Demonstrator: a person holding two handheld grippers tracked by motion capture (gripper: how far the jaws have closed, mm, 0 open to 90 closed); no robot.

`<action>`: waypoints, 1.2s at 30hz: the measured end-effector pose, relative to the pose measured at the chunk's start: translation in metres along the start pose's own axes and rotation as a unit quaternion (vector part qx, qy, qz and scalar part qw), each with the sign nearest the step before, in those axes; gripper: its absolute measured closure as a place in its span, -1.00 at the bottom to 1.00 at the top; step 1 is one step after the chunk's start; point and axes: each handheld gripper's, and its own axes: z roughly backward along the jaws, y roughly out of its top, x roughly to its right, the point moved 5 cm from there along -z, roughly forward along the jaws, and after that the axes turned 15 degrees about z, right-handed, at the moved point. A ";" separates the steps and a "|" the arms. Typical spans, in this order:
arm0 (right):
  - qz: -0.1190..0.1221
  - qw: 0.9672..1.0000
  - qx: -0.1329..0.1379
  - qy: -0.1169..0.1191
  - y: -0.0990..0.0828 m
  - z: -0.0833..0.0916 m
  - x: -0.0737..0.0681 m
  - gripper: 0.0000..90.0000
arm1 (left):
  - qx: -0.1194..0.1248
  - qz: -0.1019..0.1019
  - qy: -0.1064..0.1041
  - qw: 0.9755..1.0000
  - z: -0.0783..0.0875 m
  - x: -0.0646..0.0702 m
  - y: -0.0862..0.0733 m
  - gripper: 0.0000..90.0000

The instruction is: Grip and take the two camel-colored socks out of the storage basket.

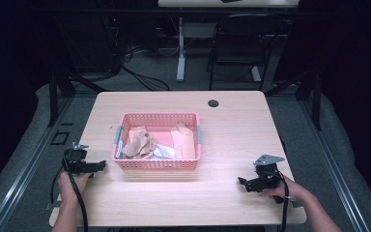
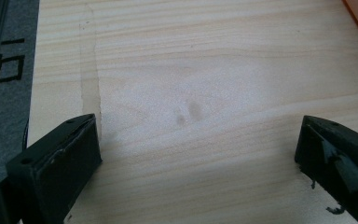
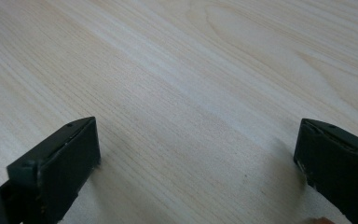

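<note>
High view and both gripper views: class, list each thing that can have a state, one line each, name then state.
Pink plastic mesh basket: upright on the table, holding crumpled cloths.
Beige and white cloths: crumpled inside the basket.
Left gripper: open, empty, over bare wood.
Right gripper: open, empty, over bare wood.
Light wooden table: level.

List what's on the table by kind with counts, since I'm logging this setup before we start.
Basket: 1
Cloth items in it: at least 3, two tan and one white; the pile hides any more
Grippers: 2, left and right, both open
Total: 6
</note>
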 end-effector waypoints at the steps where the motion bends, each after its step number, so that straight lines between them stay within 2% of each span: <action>1: 0.000 1.000 0.000 0.000 0.000 0.000 0.000 -1.00 | 0.000 0.000 0.000 1.000 0.000 0.000 0.000 -1.00; 18: 0.004 1.000 -0.001 0.003 0.000 0.000 0.000 -1.00 | 0.000 -0.007 -0.004 1.000 0.000 -0.001 0.000 -1.00; 21: 0.004 1.000 -0.001 0.002 0.000 0.000 -0.001 -1.00 | -0.006 -0.019 -0.004 1.000 0.001 0.000 0.002 -0.97; 23: 0.003 1.000 0.001 0.001 0.000 0.000 -0.001 -1.00 | -0.005 -0.026 0.004 1.000 0.003 0.000 0.003 -0.95; 25: 0.001 1.000 0.003 0.001 0.000 0.000 -0.001 -1.00 | -0.011 -0.019 -0.005 1.000 0.007 0.000 0.005 -0.98; 29: 0.005 1.000 -0.001 0.001 0.000 0.000 0.000 -1.00 | -0.002 -0.011 -0.015 1.000 0.018 -0.001 0.013 -0.99; 33: 0.004 1.000 -0.002 0.001 0.000 0.000 0.000 -1.00 | -0.010 0.006 -0.041 0.999 0.037 0.002 0.025 -0.99; 36: 0.004 1.000 -0.002 0.001 0.000 0.000 0.000 -1.00 | -0.013 0.006 -0.050 0.999 0.044 0.007 0.029 -0.99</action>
